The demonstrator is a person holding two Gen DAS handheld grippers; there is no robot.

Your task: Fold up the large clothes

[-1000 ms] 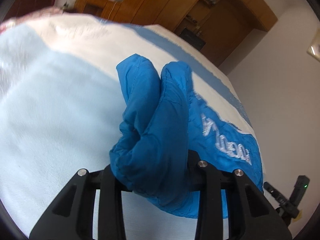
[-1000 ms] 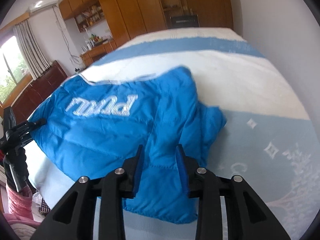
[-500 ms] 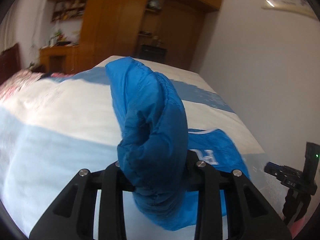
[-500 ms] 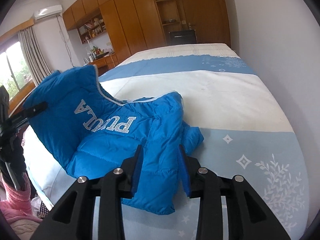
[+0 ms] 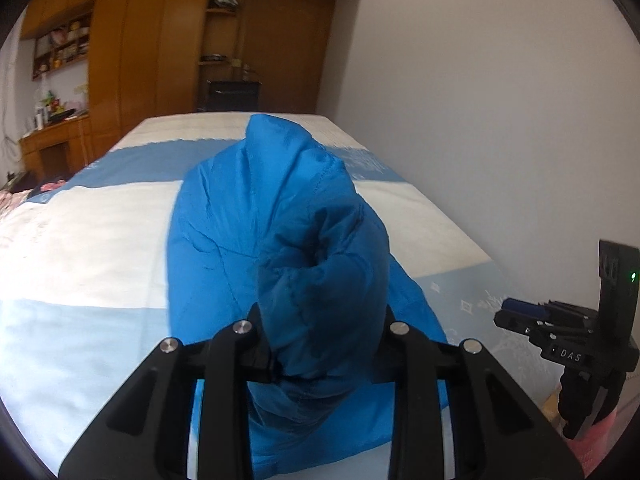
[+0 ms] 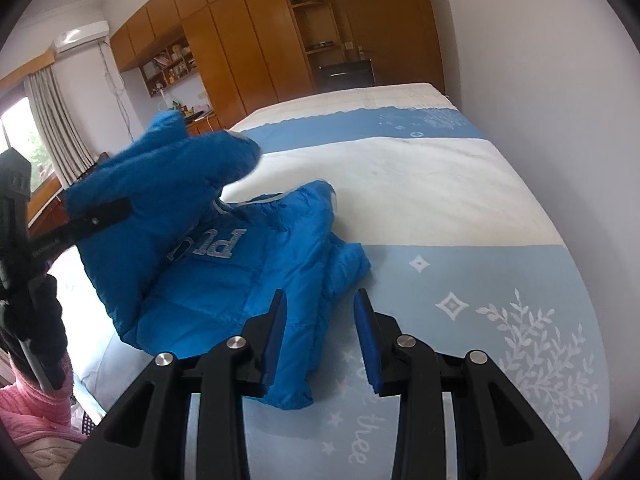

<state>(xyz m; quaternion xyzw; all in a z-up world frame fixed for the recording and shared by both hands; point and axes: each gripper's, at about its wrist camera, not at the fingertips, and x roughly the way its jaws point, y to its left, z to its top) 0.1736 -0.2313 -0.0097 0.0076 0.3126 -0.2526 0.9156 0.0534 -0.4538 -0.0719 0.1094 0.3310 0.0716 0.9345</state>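
A blue padded jacket with silver lettering lies on the bed near its front edge. My left gripper is shut on a bunched part of the jacket and holds it lifted above the bed; in the right wrist view the left gripper shows at the left with the raised flap. My right gripper is open and empty, just above the jacket's near right edge. It also shows at the right of the left wrist view.
The bed has a white and light blue cover. A white wall runs along its right side. Wooden wardrobes stand behind it. A pink cloth lies at the lower left, off the bed.
My left gripper has lifted the jacket part higher and carried it over the rest of the jacket. My right gripper has drawn back to the jacket's near edge and its jaws have opened wider.
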